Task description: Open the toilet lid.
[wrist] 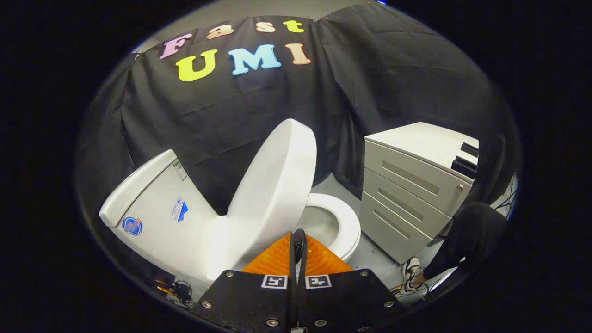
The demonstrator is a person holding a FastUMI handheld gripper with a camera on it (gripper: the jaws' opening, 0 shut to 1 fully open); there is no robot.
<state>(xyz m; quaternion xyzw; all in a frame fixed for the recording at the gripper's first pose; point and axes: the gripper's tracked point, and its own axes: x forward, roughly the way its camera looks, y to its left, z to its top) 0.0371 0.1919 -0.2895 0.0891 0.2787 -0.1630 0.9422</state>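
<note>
Gripper (297, 240): its two ribbed, wedge-shaped fingers are pressing together with hardly a slit between them, holding nothing; the tips are lying just in front of the lower edge of the raised lid.
Finger mounts: two flat dark plates with bolt heads and small square printed markers are sitting behind the fingers.
Toilet lid (273, 194): the smooth, glossy white oval plastic toilet lid is standing lifted, tilting back towards the tank, its broad curved face turning towards the fingers.
Seat (348, 226): the rounded white ring is lying flat just right of the lid, with the pale bowl showing inside it.
Tank (157, 203): the boxy white ceramic cistern with a slab top is sitting left of the lid, carrying stickers.
Cabinet (407, 199): the matt grey metal drawer unit with three recessed handles is standing right of the seat, apart from it.
Person: a dark trouser leg and a white sneaker (410, 273) are standing by the cabinet's near corner.
Floor (374, 254): smooth grey.
Wall: creased black cloth is hanging behind the lid.
</note>
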